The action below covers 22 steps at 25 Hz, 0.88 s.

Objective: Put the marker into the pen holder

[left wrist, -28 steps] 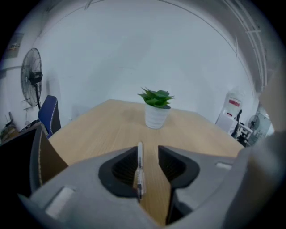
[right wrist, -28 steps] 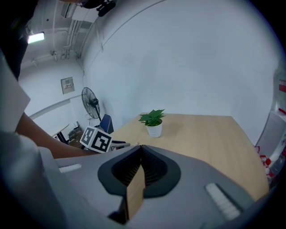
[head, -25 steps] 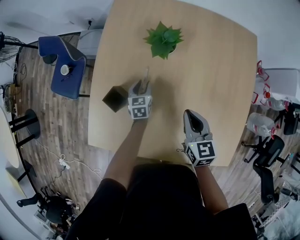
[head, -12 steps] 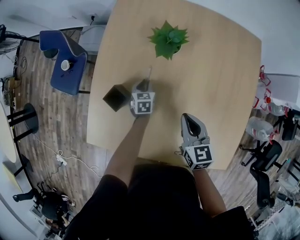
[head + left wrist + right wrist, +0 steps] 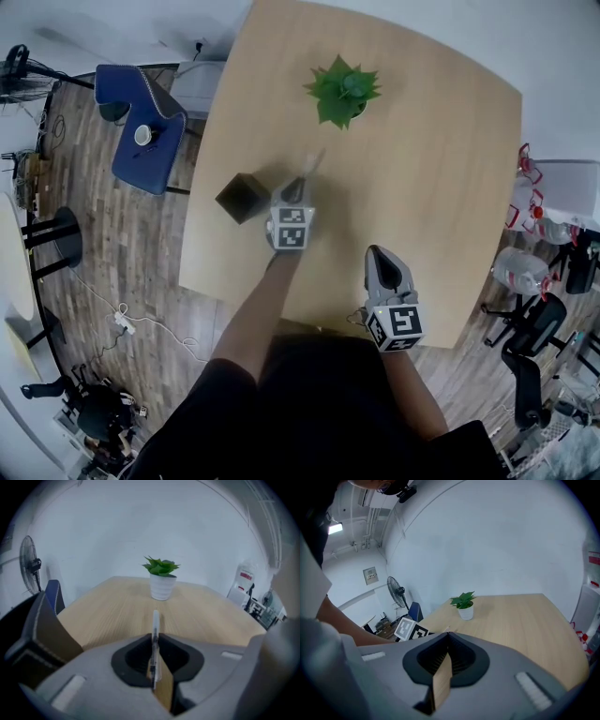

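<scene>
A slim white marker (image 5: 313, 161) sticks out ahead of my left gripper (image 5: 298, 184) over the middle of the wooden table (image 5: 441, 169). In the left gripper view the marker (image 5: 155, 620) runs straight between the two pads, and the left gripper (image 5: 154, 638) has just been closing and now clamps it. The dark cube-shaped pen holder (image 5: 242, 198) stands just left of that gripper, near the table's left edge. My right gripper (image 5: 387, 260) hovers over the near edge of the table with its jaws together and nothing in them (image 5: 448, 633).
A potted green plant (image 5: 344, 91) in a white pot (image 5: 161, 587) stands at the far middle of the table. A blue chair (image 5: 141, 141) sits on the floor to the left. Water bottles and black chairs are off the table's right side.
The left gripper's jaws have closed onto the marker, and the marker's free end now leans to the right. The right gripper has shifted slightly toward the table's near edge.
</scene>
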### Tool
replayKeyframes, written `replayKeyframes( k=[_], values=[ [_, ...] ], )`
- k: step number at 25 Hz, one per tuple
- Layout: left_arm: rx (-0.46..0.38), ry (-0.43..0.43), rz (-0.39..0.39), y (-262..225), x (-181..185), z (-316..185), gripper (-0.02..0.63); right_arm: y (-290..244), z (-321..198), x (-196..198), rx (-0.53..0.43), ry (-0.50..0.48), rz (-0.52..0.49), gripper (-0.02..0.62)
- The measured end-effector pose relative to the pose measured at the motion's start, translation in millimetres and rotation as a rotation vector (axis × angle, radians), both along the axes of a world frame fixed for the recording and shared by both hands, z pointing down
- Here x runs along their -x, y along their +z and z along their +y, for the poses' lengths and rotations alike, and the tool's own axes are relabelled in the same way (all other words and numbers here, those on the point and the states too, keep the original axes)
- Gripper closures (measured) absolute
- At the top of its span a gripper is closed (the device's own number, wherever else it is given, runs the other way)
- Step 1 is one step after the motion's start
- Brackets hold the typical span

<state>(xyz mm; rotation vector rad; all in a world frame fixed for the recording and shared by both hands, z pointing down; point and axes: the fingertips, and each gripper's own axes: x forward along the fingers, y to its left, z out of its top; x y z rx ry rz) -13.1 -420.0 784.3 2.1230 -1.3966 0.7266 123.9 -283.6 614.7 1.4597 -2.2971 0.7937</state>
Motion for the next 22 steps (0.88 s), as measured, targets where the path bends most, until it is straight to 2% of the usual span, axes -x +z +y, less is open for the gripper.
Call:
replayKeyframes(
  k=[3,8,12,17,22],
  values=[
    [-0.034,-0.008,0.021,-18.4,-2.5,19.4,0.56,-2.8,13.4,7.9,-0.02,-0.04,0.006,0.594],
    [-0.11,-0.019,0.032,-58.0,-1.9,45.5,0.56,-24.7,18.7,11.0,-0.116,-0.065,-0.014,0.594],
    [-0.18,-0.033,0.041,-102.8,0.4,70.4,0.56,-42.8,28.8,6.3,-0.166,-0.078,-0.029,0.594],
    [-0.292,0.002,0.02,-166.6,10.0,104.3,0.56,-61.7,49.9,14.6,-0.214,-0.14,-0.05,0.594],
    [-0.377,-0.024,0.046,-212.7,38.2,132.1,0.56,-89.5,64.6,41.1,-0.316,-0.227,0.042,0.594]
  ],
)
